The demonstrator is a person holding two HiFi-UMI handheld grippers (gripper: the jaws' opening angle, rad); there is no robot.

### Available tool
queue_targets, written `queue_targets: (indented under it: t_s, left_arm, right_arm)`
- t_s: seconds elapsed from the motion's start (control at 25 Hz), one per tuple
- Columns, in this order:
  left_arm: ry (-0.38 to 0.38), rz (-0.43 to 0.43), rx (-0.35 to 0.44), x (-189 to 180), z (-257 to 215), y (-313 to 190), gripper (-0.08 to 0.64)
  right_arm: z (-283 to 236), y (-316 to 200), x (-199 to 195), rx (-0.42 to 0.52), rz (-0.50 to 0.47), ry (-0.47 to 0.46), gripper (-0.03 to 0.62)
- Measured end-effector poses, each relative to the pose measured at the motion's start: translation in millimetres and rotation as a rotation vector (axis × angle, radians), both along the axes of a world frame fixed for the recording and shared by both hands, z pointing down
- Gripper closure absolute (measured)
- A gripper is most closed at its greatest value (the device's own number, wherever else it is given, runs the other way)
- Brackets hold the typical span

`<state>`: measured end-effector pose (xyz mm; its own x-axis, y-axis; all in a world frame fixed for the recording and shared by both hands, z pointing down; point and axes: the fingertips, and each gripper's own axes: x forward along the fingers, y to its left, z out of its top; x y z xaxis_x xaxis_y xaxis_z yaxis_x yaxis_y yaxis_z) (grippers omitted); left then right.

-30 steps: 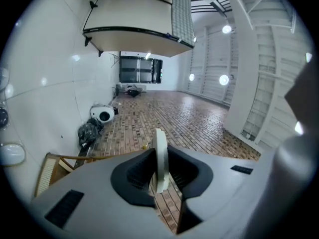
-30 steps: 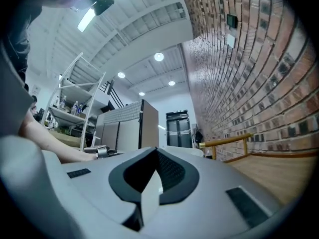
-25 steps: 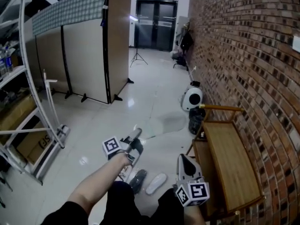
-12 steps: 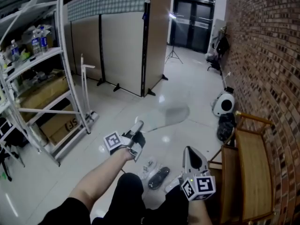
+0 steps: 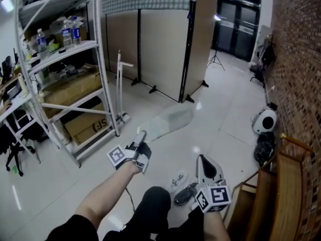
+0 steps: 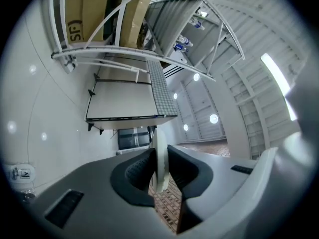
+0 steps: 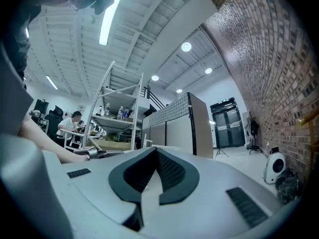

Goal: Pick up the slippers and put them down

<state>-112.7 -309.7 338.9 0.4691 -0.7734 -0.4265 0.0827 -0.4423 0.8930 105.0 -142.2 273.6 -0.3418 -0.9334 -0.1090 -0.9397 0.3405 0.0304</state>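
Right tool (image 5: 201,159): we carry it low at the right, its jaws clenched together with nothing between them.
Left tool (image 5: 141,140): we have it clamped on one end of the slipper (image 5: 168,122); the left gripper view shows the thin pale edge pinched between the pads.
Slipper: pale and flat, held up off the floor (image 5: 225,129), reaching away from us toward the partition (image 5: 160,44).
Shoes (image 5: 181,186): one light, one dark, lying side by side on the floor between the two tools.
Bench (image 5: 288,195): wooden, at our right along the brick wall (image 5: 301,59).
Rack (image 5: 65,54): white metal, at our left, loaded with cardboard boxes and bottles.
Doors (image 5: 238,21): dark double doors at the far end.
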Motion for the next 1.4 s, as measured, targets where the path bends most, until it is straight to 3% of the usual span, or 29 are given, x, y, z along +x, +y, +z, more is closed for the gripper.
queue_targets:
  t_s: [0.28,0.56,1.0,1.4]
  left_arm:
    - [0.022,-0.116,-0.060,-42.9,43.4,-12.3,0.497]
    - [0.044,-0.161,-0.100,-37.6,90.3,-38.1,0.497]
    - [-0.003,-0.236,-0.310,-45.5,237.0,-87.4,0.497]
    - [-0.051,-0.268,-0.433,-41.7,364.2,-106.4,0.497]
  right_arm:
    - [26.3,-19.6,-6.4,-0.065,0.010,-0.005,0.583]
    - [74.6,-63.6,8.8,-0.156,0.036,0.002,0.583]
    - [176.4,-159.0,17.9,-0.331,0.021,0.020,0.583]
    - [288.6,-222.8,29.4,-0.459,0.038,-0.026,0.583]
